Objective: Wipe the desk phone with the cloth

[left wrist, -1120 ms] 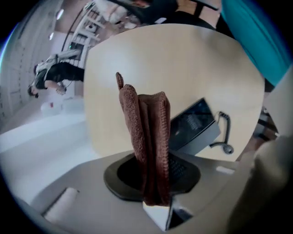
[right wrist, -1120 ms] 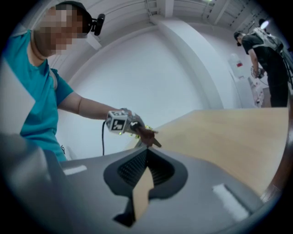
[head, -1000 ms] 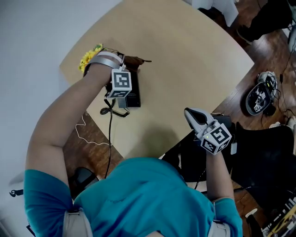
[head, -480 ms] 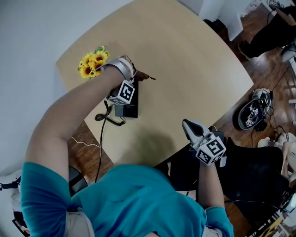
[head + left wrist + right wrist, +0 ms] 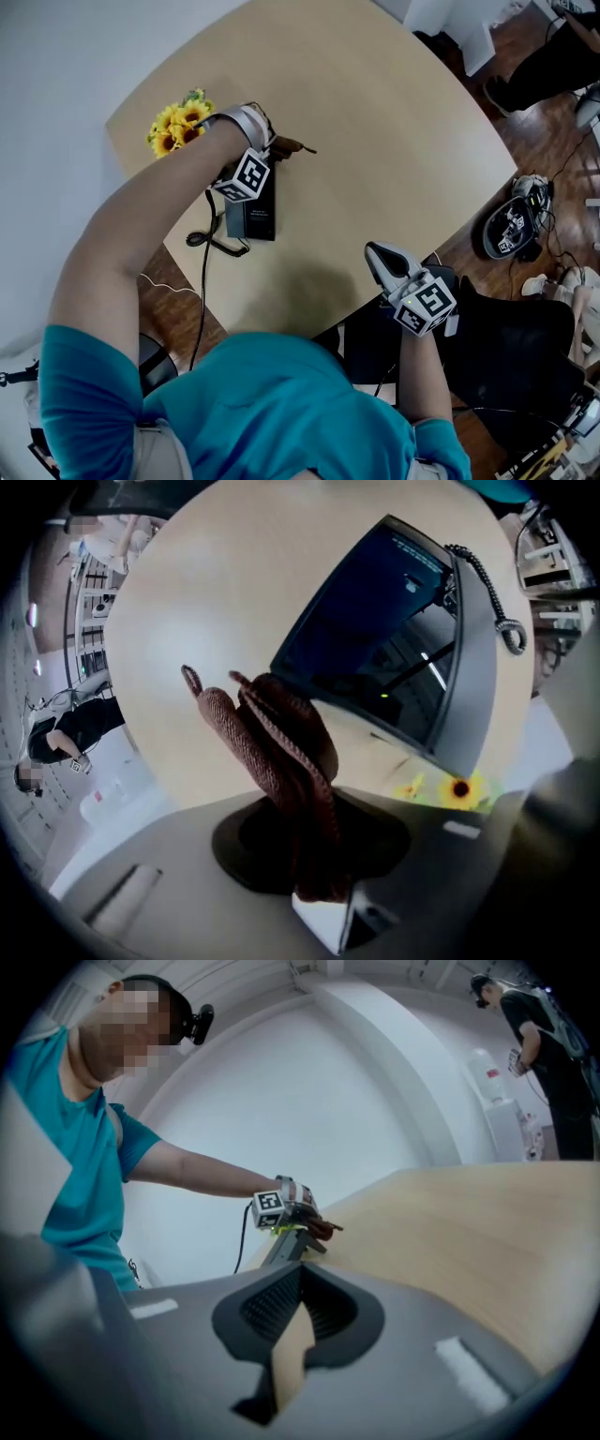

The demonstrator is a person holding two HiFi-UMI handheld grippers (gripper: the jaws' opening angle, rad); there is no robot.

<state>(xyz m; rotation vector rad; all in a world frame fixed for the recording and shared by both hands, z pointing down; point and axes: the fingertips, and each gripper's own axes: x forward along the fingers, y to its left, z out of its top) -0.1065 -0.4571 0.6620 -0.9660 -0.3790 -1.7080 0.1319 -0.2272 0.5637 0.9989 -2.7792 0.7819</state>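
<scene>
- The left hand-held gripper (image 5: 273,144) reaches across the pale wooden counter (image 5: 394,112); its jaws are clamped on a brown cloth (image 5: 277,750), which stands up from between them in loose, ribbed folds
- In the head view the cloth pokes out past the gripper's tip toward the middle of the counter; it lies just beyond the far end of the desk phone (image 5: 251,212)
- The desk phone is dark and sits near the counter's left edge; in the left gripper view its tilted dark screen (image 5: 375,635) fills the upper right, just beside the cloth; whether cloth and phone touch I cannot tell
- A black coiled cord (image 5: 208,238) loops off the phone's near end and drops over the counter's edge
- A small bunch of yellow sunflowers (image 5: 174,126) sits at the counter's left corner, close behind the left wrist
- The right hand-held gripper (image 5: 379,257) is held at the near edge of the counter, well apart from the phone; its jaws are drawn together with nothing between them, and only a thin sliver of counter shows through
- The right gripper view looks along the counter toward the left arm; another person (image 5: 548,1044) stands at the far right of the room
</scene>
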